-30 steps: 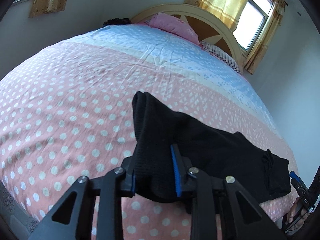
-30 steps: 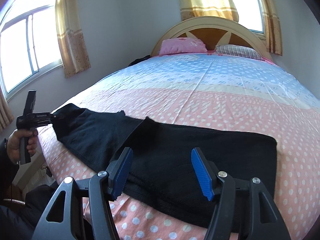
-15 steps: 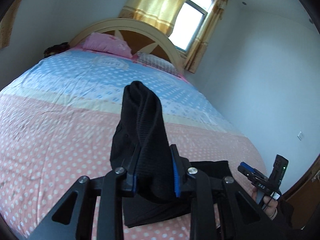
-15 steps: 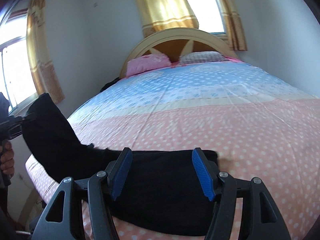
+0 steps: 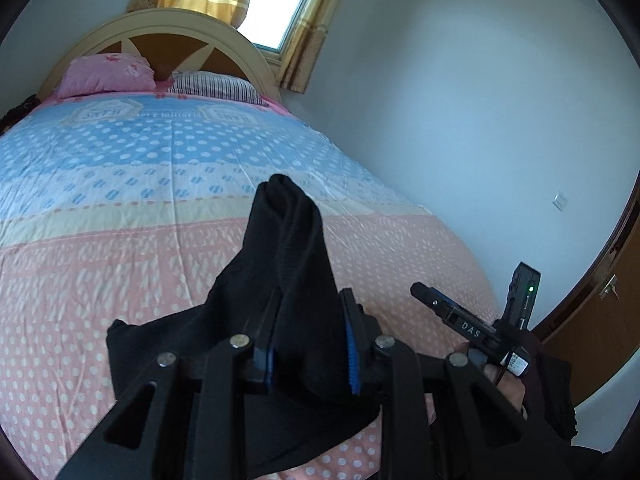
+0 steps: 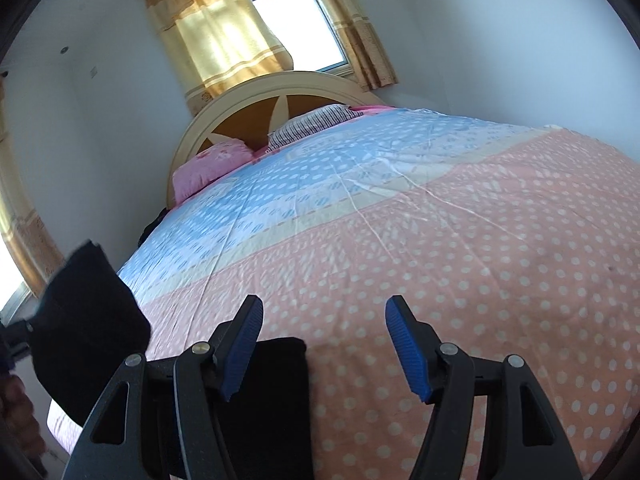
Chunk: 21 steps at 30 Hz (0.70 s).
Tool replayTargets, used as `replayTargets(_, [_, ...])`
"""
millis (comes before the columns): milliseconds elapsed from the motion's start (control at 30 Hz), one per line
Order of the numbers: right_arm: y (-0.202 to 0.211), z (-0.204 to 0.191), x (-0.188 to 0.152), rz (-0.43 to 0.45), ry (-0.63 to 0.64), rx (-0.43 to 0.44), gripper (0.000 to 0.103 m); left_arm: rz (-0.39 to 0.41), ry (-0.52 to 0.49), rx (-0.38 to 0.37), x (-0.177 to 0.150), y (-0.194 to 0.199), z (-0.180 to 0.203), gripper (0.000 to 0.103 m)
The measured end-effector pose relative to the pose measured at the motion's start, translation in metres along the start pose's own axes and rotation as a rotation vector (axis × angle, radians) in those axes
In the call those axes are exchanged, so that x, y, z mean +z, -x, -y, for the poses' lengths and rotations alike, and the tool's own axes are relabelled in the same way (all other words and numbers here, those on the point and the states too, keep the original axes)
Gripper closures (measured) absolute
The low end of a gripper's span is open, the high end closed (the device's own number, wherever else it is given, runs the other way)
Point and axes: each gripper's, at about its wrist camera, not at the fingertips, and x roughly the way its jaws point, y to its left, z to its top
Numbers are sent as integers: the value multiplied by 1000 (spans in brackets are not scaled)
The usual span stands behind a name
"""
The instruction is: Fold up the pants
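The black pants (image 5: 288,256) lie near the foot edge of the bed. One end is lifted and bunched between the blue pads of my left gripper (image 5: 312,344), which is shut on the cloth. In the right wrist view that raised end (image 6: 88,320) hangs at the far left, and the rest of the pants (image 6: 272,392) lies flat under the left finger. My right gripper (image 6: 324,344) is open over the pink sheet with nothing between its fingers. It also shows from the side as the right gripper (image 5: 460,320), held by a hand in a dark sleeve (image 5: 552,392).
The bed (image 6: 480,260) has a pink dotted and blue cover. Two pillows (image 5: 108,74) lie by the rounded headboard (image 5: 160,24). A curtained window (image 6: 280,24) is behind it. A white wall and a brown door (image 5: 592,312) are to the right of the bed.
My left gripper has carried the pants end up and rightward over the rest of the pants. The right gripper has swung right and rolled, so the pants have left the gap between its fingers.
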Motion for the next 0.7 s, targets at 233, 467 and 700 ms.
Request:
replayTargets(233, [-12,7,-4,-47,-29,-1,38,-121,-60,38,-29,-62,27,76])
replayTargets(467, [-21,5,-10,-98,-25,43,38,-178,-144,86,-56,-97,50,76])
replayTargets(700, [-26,-3,-13,-158,-38,146,37,-152,-260,126,-68,-90,72,62])
